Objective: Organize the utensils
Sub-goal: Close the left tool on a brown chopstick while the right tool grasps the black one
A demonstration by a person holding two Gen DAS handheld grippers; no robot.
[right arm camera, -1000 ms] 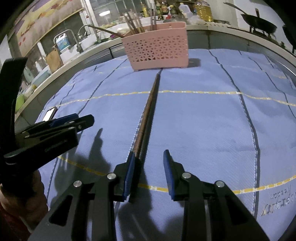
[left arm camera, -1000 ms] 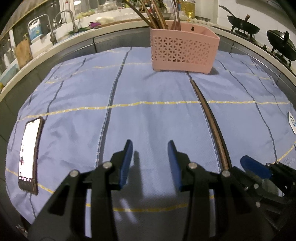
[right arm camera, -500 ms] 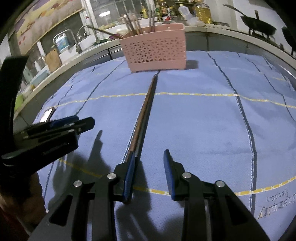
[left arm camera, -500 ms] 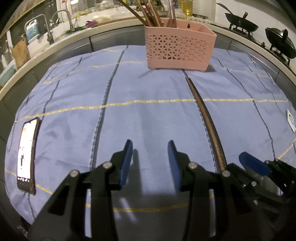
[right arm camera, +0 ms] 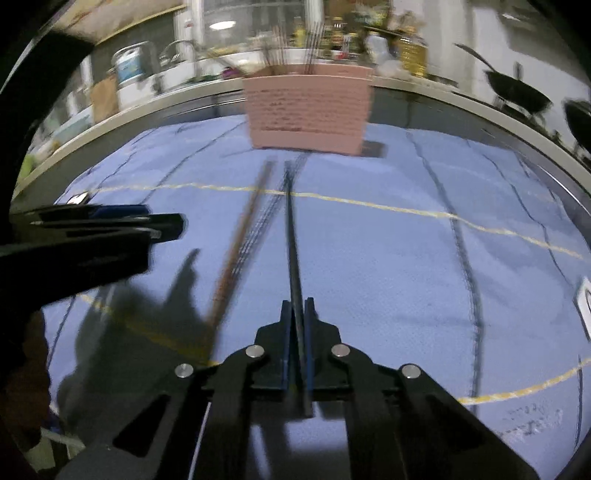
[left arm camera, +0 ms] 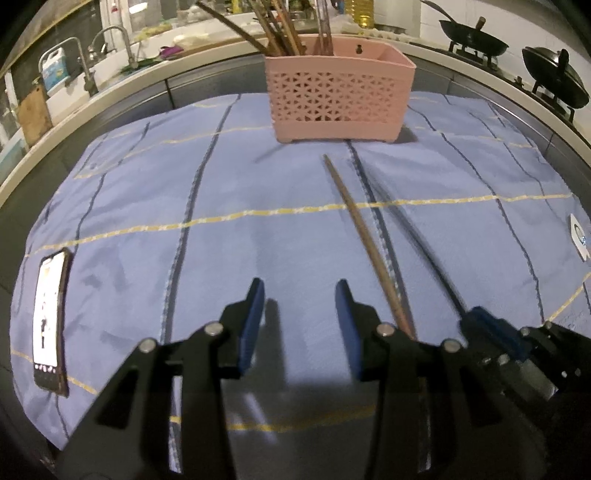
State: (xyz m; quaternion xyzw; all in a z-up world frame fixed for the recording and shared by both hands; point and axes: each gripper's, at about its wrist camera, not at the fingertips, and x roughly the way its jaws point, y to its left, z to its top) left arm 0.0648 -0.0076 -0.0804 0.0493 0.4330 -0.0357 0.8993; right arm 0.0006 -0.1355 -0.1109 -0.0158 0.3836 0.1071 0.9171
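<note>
Blue pads of right gripper (right arm camera: 297, 314) just closed, clamped on dark chopstick (right arm camera: 293, 236) pointing toward pink basket (right arm camera: 308, 110) at far edge of blue cloth (right arm camera: 388, 266). Brown chopstick (left arm camera: 364, 240) flat on cloth, just left of dark one, near end by left gripper (left arm camera: 299, 314). Left jaws just opened wider, apart, nothing between. Basket already stocked with upright utensils (left arm camera: 284, 33). Phone (left arm camera: 50, 317) at cloth's left edge, well apart.
</note>
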